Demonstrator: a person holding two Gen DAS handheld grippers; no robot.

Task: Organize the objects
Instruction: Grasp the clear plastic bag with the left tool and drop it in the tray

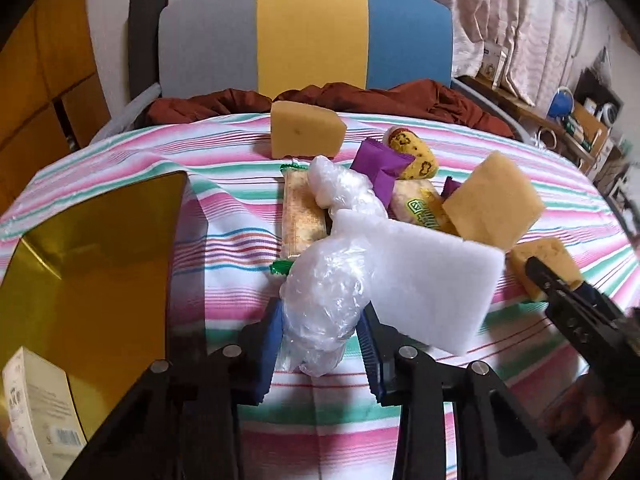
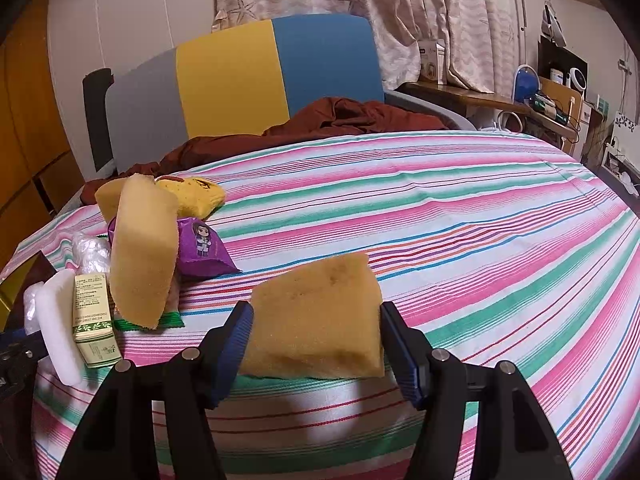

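Note:
A crumpled clear plastic bag [image 1: 324,300] sits between the blue pads of my left gripper [image 1: 322,344], which is shut on it just above the striped cloth. A white foam block [image 1: 432,292] leans against the bag's right side. My right gripper [image 2: 316,344] is shut on a yellow sponge [image 2: 316,316] and holds it slightly off the cloth. In the left wrist view that sponge [image 1: 544,264] shows at the right, with one of the right gripper's fingers [image 1: 560,292] on it.
A pile lies beyond the bag: a biscuit packet [image 1: 302,216], a purple packet [image 1: 382,164], a yellow packet [image 1: 412,152], a tilted sponge [image 1: 494,206] and an upright sponge [image 1: 306,130]. A gold tray [image 1: 92,272] with a small box [image 1: 32,408] stands at the left. A chair [image 1: 312,36] is behind.

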